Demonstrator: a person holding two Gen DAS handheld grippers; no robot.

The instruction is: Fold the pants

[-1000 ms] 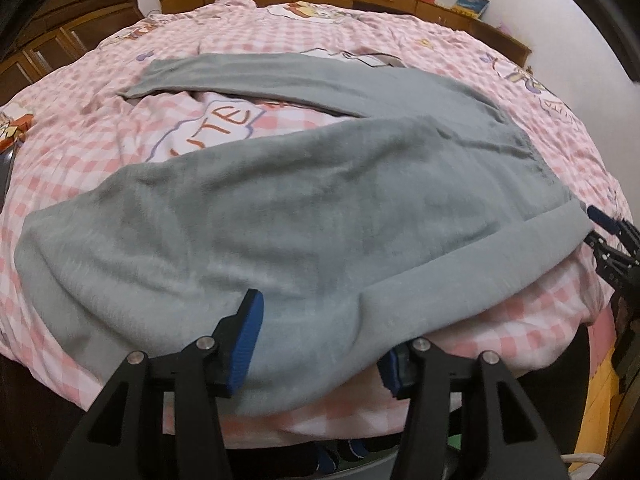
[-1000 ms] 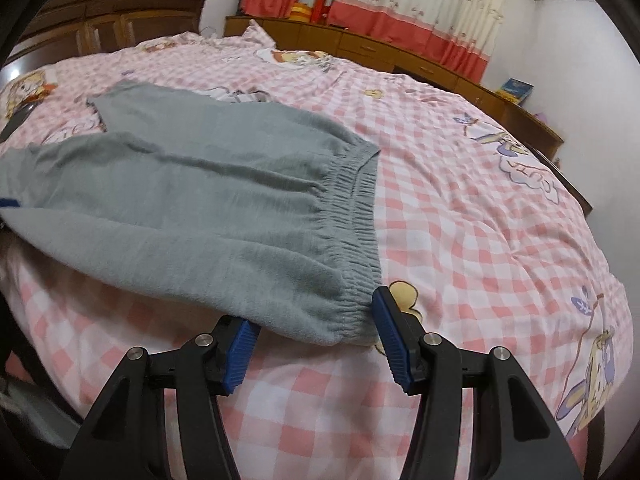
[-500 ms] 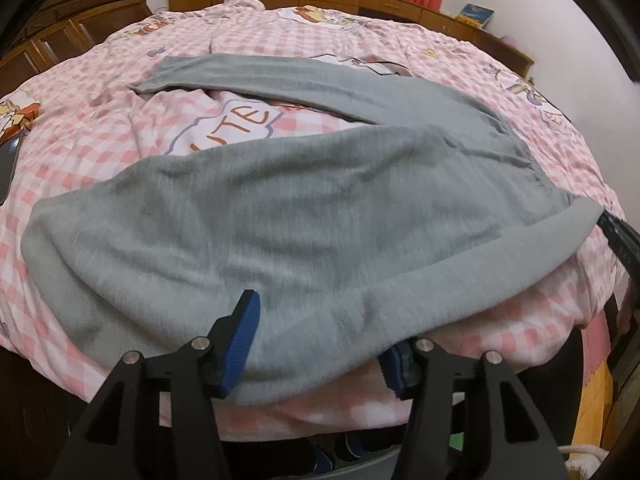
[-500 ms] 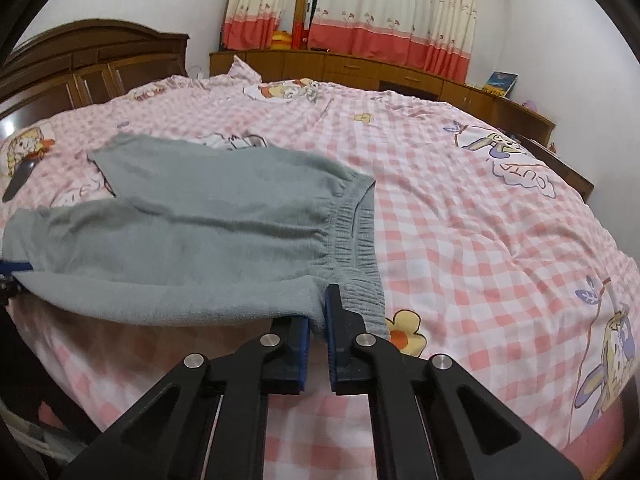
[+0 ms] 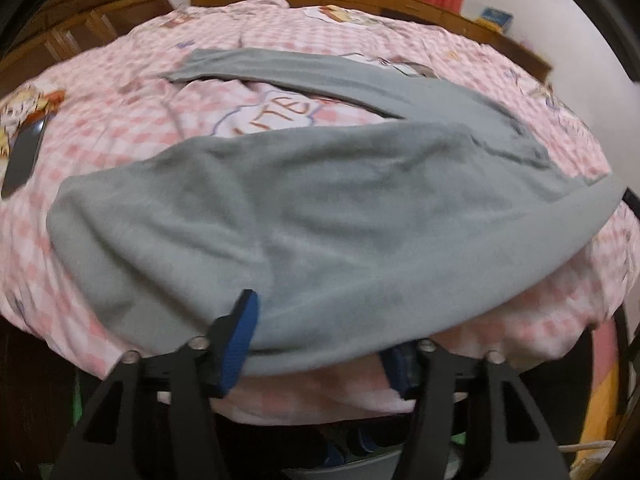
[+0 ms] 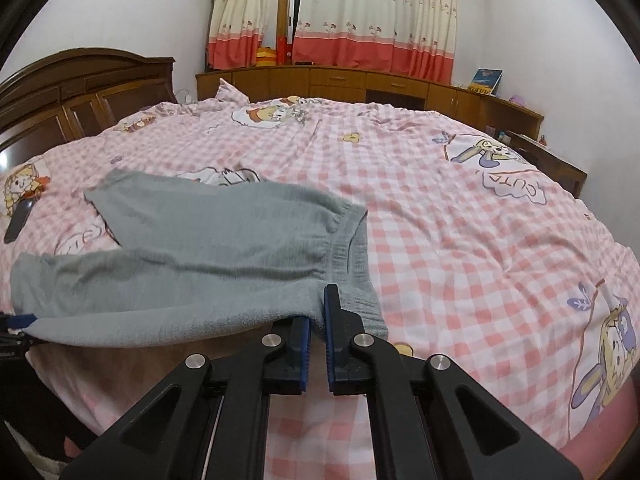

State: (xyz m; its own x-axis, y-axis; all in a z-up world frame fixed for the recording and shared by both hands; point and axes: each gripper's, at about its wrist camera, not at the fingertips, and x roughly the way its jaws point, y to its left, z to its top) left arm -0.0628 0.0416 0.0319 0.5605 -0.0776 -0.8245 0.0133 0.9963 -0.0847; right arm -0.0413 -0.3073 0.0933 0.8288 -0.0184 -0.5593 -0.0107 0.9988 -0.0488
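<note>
Two grips are meant to carry this fold, and only one is secure. My right gripper (image 6: 317,330) has its jaws clenched on the waistband corner of the grey pants (image 6: 208,240), with that corner raised off the bed (image 6: 460,240). My left gripper (image 5: 320,344) has just been closing, its jaws astride the near edge of the lower leg (image 5: 320,248), but they stand apart and I cannot see the pads pressing the cloth; the right-hand pad is tucked under the hem.

What could go wrong, as I judge it: if I lift now, the left side may slip free and the leg will trail, so the fold comes out skewed. The under pad may also pinch the pink checked bedcover (image 5: 540,300) along with the cloth, since it bulges just beneath the hem, and then the cover would rise with the pants. On the right, the grip is on a small bunch of elastic, which could pull out under the weight of the fabric.

The pants lie across the near part of the bed, legs splayed, the far leg (image 5: 320,68) angled away toward the headboard (image 6: 80,92).

A dark phone (image 5: 22,160) lies on the cover beyond the leg cuff, well apart from the fold path. Nothing else sits on the bed near the pants.
</note>
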